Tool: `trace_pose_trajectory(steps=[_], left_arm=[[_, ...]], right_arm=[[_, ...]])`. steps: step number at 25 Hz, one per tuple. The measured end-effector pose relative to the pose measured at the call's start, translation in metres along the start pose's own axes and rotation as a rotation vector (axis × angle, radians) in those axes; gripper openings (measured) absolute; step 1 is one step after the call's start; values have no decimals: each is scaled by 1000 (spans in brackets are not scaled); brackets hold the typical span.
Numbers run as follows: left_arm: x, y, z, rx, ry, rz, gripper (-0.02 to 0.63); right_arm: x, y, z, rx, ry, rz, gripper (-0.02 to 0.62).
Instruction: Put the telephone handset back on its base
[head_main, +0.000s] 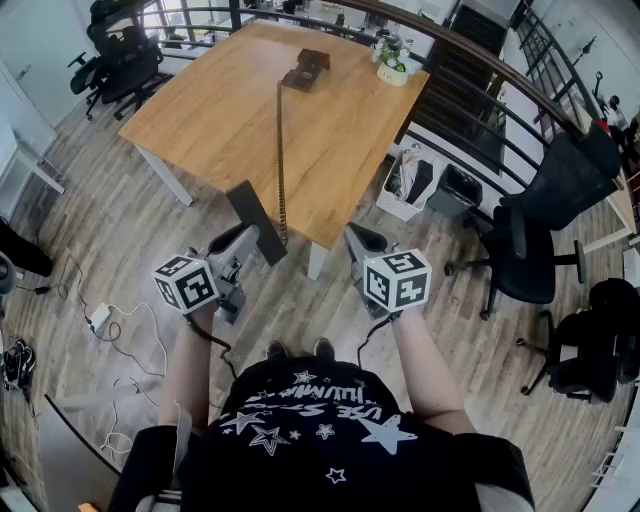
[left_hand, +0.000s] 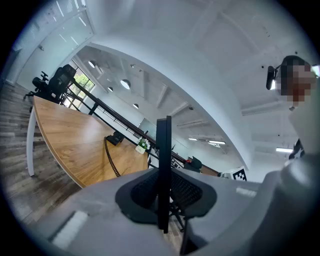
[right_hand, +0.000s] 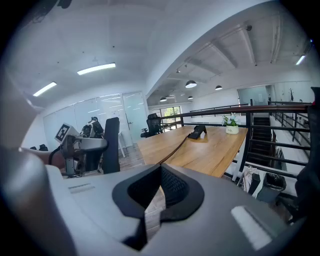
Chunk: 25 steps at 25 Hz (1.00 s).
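Observation:
My left gripper (head_main: 249, 238) is shut on the black telephone handset (head_main: 256, 222), held in the air in front of the table's near edge. In the left gripper view the handset (left_hand: 163, 142) stands edge-on between the pads of that gripper (left_hand: 163, 175). A coiled cord (head_main: 281, 160) runs from it across the wooden table (head_main: 210, 105) to the dark base (head_main: 306, 70) at the far side. My right gripper (head_main: 358, 240) hovers beside the left one, shut, with nothing in it (right_hand: 160, 172). The right gripper view shows the handset (right_hand: 111, 145) and the base (right_hand: 198, 131).
A small potted plant (head_main: 392, 62) stands near the table's far right corner. A white bin (head_main: 408, 182) and a black bin (head_main: 458, 188) sit on the floor right of the table, with black office chairs (head_main: 545, 235) beyond. Cables (head_main: 100, 320) lie on the floor at left.

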<state>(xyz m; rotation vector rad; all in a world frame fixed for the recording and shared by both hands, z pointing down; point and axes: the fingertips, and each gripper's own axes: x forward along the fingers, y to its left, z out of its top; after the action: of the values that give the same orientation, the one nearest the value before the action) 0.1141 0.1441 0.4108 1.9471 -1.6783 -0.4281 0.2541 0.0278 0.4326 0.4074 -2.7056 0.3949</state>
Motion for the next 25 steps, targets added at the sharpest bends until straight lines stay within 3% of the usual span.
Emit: trace_pose_trajectory(steps=[12, 18, 25], left_arm=[[-14, 19, -6, -32, 17, -34, 75], [-24, 32, 0, -43, 15, -52, 75], [-51, 46, 2, -48, 30, -88, 75]], right_arm=[[11, 17, -9, 8, 14, -40, -2], [16, 22, -2, 33, -54, -89, -1], [27, 44, -6, 61, -56, -127, 0]])
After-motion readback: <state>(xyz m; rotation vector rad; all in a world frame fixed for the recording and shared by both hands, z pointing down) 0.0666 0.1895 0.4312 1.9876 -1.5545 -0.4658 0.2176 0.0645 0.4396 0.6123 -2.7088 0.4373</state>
